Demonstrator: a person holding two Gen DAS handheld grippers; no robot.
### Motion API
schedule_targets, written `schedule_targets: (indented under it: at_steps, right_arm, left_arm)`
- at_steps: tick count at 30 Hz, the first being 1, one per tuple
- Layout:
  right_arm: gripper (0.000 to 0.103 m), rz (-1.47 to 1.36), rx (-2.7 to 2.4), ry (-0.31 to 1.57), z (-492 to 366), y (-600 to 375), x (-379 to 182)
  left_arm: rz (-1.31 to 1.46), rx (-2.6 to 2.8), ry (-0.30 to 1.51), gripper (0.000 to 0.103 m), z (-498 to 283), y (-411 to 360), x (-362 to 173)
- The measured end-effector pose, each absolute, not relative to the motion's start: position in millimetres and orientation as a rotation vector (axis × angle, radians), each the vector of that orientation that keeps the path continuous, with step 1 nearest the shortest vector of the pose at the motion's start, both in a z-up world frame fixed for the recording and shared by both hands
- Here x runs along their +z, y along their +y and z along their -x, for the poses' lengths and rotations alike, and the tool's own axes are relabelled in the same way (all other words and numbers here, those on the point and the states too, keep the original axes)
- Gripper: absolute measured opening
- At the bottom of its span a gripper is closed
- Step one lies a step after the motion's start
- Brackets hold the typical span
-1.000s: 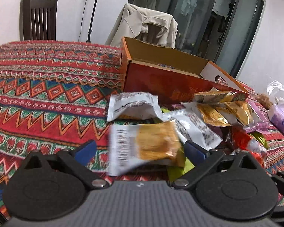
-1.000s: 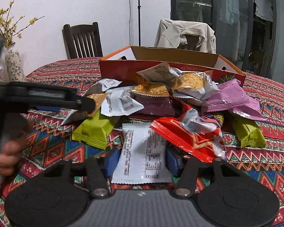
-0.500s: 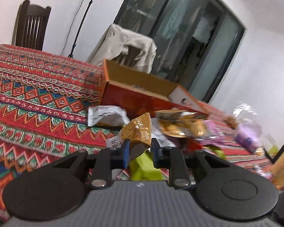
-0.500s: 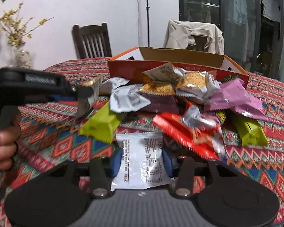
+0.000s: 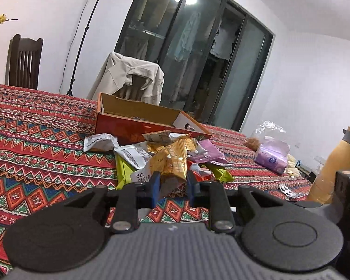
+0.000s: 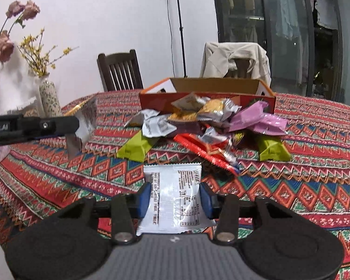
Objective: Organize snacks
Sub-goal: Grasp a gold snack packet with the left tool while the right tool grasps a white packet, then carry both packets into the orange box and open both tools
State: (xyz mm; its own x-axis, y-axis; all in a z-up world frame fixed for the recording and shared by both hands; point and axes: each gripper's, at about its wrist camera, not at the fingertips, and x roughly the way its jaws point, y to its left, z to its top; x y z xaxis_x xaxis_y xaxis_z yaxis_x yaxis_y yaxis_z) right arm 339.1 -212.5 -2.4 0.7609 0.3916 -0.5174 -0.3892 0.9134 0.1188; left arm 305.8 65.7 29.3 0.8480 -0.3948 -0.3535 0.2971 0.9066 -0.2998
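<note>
A pile of wrapped snacks point(image 6: 205, 126) lies on the patterned tablecloth in front of an open orange cardboard box point(image 6: 205, 98). My left gripper point(image 5: 172, 184) is shut on a gold-and-white packet point(image 5: 169, 165), held up above the cloth. The right wrist view shows that same packet point(image 6: 87, 119) hanging at the left, clear of the pile. My right gripper point(image 6: 175, 194) is shut on a white packet point(image 6: 175, 200) with printed text, its blue pads point(image 6: 145, 196) pressing both edges. That packet sits nearer than the pile, just above the cloth.
Green bars point(image 6: 137, 147), a red wrapper point(image 6: 203, 149) and purple packets point(image 6: 256, 119) lie in the pile. A purple tissue pack point(image 5: 271, 158) and a yellow bottle point(image 5: 333, 163) stand at the right. Flower vases point(image 6: 49, 95) stand at the left, with chairs behind the table.
My left gripper closed on the gold packet and lifted it away from the pile. My right gripper tightened on the white packet and drew it back from the pile.
</note>
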Motion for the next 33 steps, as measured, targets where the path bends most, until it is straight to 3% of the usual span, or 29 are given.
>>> schedule_targets:
  at_steps: [5, 10, 17, 24, 28, 33]
  right_arm:
    - [0.043, -0.048, 0.444, 0.493, -343, -232, 23]
    - [0.043, -0.007, 0.442, 0.372, -381, -252, 81]
    - [0.044, 0.013, 0.391, 0.446, -554, -256, 130]
    - [0.044, 0.045, 0.239, 0.698, -739, -224, 72]
    - [0.044, 0.162, 0.161, 0.760, -787, -207, 36]
    - [0.051, 0.191, 0.124, 0.784, -818, -203, 14]
  left_arm:
    - [0.188, -0.355, 0.385, 0.023, -328, 65, 65]
    - [0.094, -0.296, 0.420, 0.023, -420, 59, 113]
    - [-0.010, -0.181, 0.542, 0.023, -606, 42, 93]
    - [-0.097, -0.059, 0.682, 0.023, -730, 33, 27]
    - [-0.177, -0.054, 0.725, 0.022, -756, 25, 12]
    - [-0.114, -0.064, 0.771, 0.032, -761, 38, 4]
